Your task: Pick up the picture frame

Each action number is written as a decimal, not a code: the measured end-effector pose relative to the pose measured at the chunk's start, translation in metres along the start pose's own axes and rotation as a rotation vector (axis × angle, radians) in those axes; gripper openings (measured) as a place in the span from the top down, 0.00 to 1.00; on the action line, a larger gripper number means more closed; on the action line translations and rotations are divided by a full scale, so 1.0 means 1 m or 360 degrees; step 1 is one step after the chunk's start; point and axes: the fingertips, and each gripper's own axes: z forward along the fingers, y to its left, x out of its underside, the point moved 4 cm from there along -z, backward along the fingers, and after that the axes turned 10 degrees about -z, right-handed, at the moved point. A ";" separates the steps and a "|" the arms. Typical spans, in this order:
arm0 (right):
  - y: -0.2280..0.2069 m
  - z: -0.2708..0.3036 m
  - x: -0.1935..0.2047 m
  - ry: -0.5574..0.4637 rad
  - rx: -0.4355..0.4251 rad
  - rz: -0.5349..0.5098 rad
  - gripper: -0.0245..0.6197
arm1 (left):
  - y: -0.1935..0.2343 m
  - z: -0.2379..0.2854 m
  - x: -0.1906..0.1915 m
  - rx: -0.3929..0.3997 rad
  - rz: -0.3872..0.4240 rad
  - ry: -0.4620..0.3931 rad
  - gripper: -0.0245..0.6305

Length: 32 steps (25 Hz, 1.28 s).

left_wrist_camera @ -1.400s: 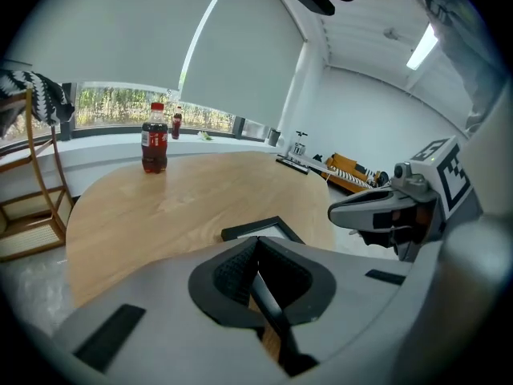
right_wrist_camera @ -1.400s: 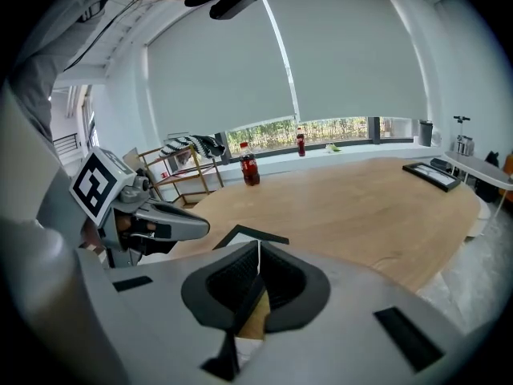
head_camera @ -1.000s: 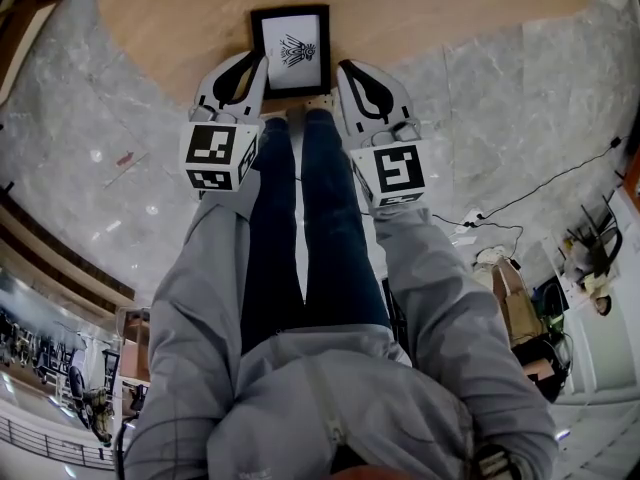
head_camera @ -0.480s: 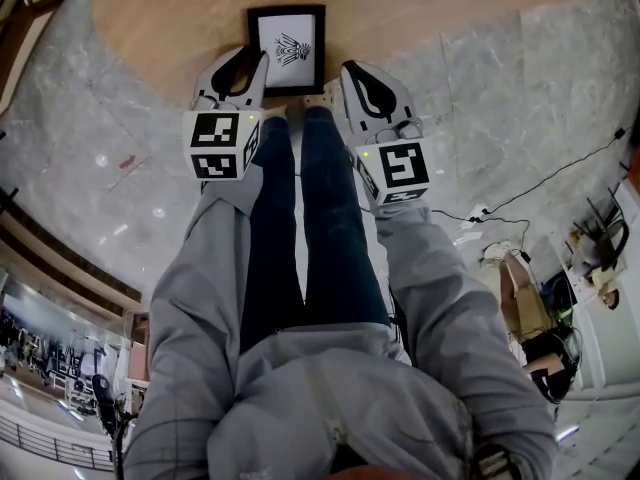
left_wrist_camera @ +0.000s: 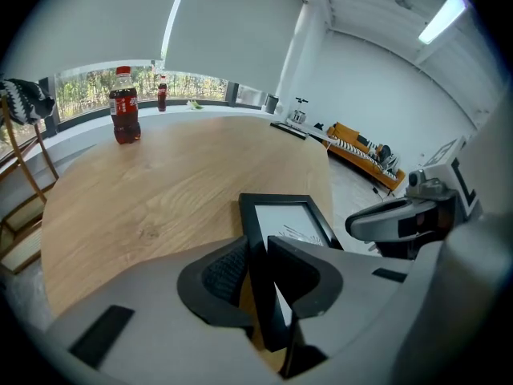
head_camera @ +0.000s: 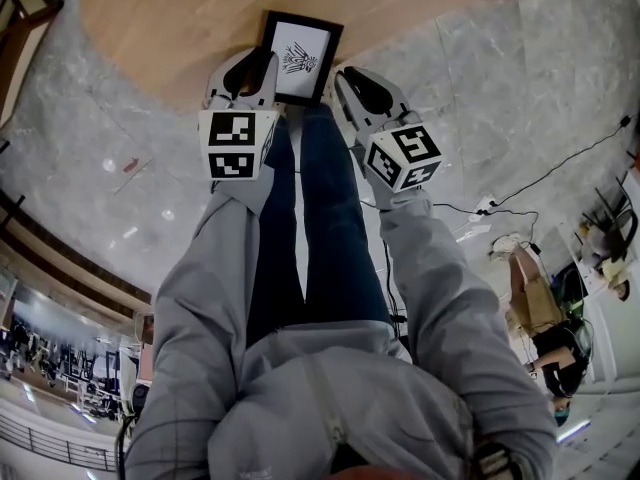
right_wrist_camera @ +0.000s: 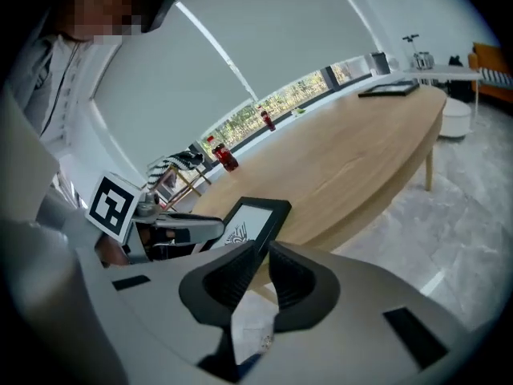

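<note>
The left gripper (left_wrist_camera: 258,275) is clamped on one side rail of the picture frame (head_camera: 298,56) and the right gripper (right_wrist_camera: 258,267) on the opposite rail. The frame sits tilted at the near edge of the wooden table (head_camera: 170,28). With such narrow edge grips, uneven lifting could make it twist and slip out.

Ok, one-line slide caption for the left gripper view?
Left gripper clamps the picture frame by one side rail at the edge of the wooden table, cola bottle standing far behind.

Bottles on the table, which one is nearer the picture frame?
The bigger-looking bottle, leftmost in the left gripper view; the other bottle stands farther back by the far edge.
</note>
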 end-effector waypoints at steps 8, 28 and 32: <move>-0.010 -0.005 0.029 -0.0070 -0.0246 0.0413 0.69 | -0.028 0.009 0.004 0.0022 -0.0004 0.0015 0.83; -0.027 0.011 0.037 -0.0306 -0.0567 0.0970 0.79 | -0.069 0.028 0.012 0.0204 0.0036 0.0158 0.83; -0.022 -0.001 0.029 -0.0256 -0.0562 0.0996 0.88 | -0.074 0.021 0.008 0.0214 0.0027 0.0212 0.83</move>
